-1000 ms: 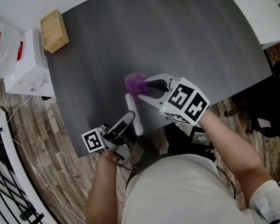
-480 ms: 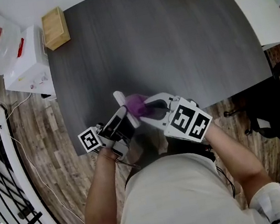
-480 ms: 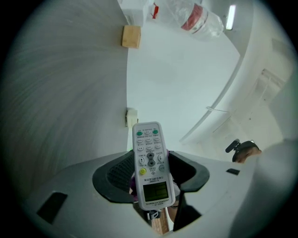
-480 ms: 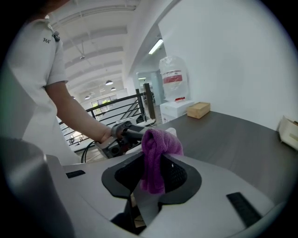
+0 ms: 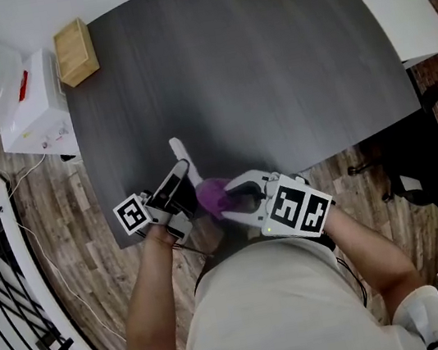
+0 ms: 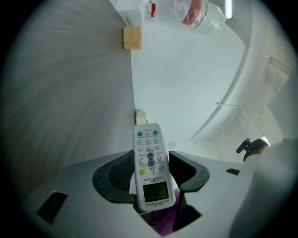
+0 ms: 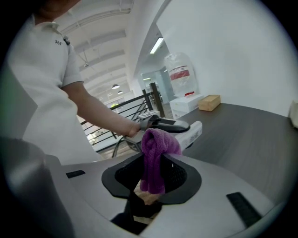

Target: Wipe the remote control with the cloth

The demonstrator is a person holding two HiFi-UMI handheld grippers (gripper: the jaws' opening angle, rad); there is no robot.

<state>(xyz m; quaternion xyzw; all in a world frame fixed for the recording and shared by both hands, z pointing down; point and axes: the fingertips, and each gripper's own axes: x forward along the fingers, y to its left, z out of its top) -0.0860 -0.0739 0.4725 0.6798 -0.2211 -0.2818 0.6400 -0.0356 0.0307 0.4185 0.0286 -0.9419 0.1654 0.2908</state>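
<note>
Remote control (image 6: 150,162) is sitting clamped by its lower end in the left gripper (image 5: 177,183), pointing toward eleven o'clock over the near edge of the counter (image 5: 268,70), seemingly to steady it for cleaning. At its four o'clock, the right gripper (image 5: 225,200) is pinching the purple cloth (image 7: 156,151), apparently bunching it under the remote.

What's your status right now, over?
Left gripper shut on remote control. Right gripper shut on purple cloth, cloth at the remote's lower end. Nothing in the way.
</note>
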